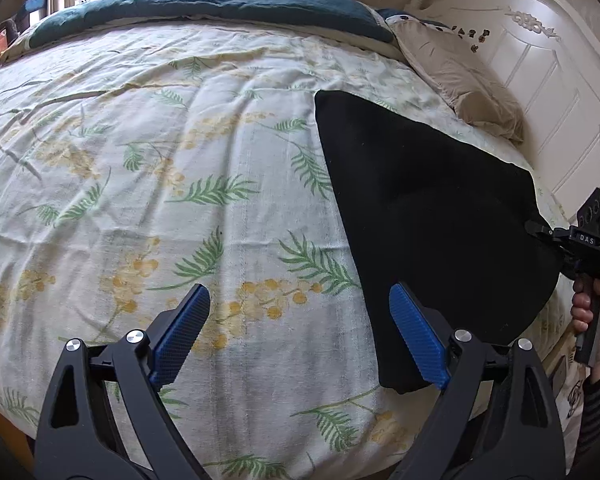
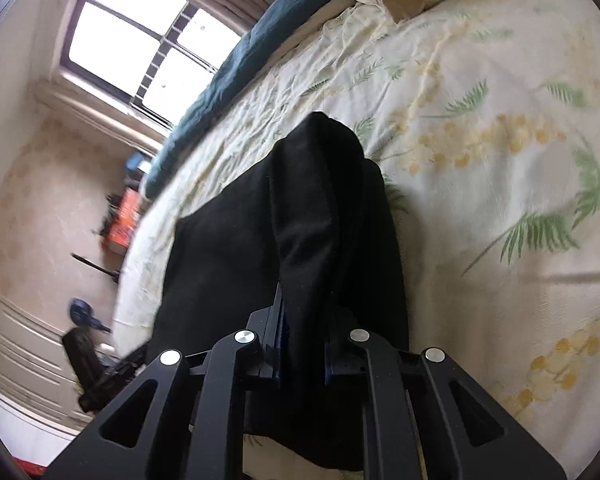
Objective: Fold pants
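The black pants (image 1: 428,216) lie folded on the right part of the floral bedspread (image 1: 180,200). My left gripper (image 1: 300,332) is open and empty, its blue pads spread, just above the bed beside the pants' near corner. My right gripper (image 1: 540,232) shows at the right edge of the left wrist view, held by a hand, pinching the pants' right edge. In the right wrist view the right gripper (image 2: 302,344) is shut on a bunched fold of the pants (image 2: 312,208), which hides its fingertips.
A beige pillow (image 1: 460,76) lies against the white headboard (image 1: 548,92). A dark teal blanket (image 1: 204,8) runs along the bed's far side under the window (image 2: 140,40). An orange box (image 2: 124,220) and dark objects stand beside the bed.
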`<action>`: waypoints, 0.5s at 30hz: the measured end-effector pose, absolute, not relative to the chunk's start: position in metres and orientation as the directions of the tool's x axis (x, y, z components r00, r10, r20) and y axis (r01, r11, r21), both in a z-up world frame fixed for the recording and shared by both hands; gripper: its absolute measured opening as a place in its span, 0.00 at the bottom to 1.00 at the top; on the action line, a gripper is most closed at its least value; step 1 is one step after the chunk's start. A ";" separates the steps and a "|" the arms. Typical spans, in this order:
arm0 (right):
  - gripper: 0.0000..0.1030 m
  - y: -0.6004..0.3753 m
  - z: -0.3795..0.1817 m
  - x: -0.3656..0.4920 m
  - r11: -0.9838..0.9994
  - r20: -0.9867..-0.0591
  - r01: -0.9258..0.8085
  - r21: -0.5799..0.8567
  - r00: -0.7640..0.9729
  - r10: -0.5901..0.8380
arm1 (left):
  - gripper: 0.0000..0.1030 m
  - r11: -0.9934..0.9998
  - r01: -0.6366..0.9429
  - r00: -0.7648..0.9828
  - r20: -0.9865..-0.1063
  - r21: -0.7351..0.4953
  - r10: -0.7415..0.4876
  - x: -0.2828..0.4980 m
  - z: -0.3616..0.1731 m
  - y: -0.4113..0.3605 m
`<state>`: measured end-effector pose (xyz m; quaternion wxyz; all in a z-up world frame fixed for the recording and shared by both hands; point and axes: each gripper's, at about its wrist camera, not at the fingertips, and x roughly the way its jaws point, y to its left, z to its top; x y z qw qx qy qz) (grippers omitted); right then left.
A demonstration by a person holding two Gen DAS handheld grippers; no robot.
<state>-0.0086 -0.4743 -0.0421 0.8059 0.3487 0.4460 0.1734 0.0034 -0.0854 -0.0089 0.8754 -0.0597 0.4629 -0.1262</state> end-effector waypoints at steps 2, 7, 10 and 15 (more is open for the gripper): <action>0.13 -0.478 -0.046 -0.011 0.676 -0.577 0.029 0.736 0.548 0.605 | 0.89 0.961 0.163 0.538 -0.797 -0.222 -0.275 0.005 -0.011 -0.085; 0.15 -0.486 -0.048 -0.020 0.638 -0.540 0.026 0.770 0.560 0.628 | 0.89 0.955 0.165 0.524 -0.798 -0.245 -0.296 0.009 -0.013 -0.081; 0.34 -0.495 -0.032 -0.033 0.643 -0.538 0.042 0.765 0.591 0.601 | 0.89 0.928 0.175 0.505 -0.779 -0.329 -0.371 0.008 -0.010 -0.068; 0.68 -0.519 -0.017 -0.067 0.596 -0.485 0.062 0.801 0.651 0.584 | 0.89 0.791 0.197 0.364 -0.706 -0.579 -0.608 0.011 -0.019 -0.052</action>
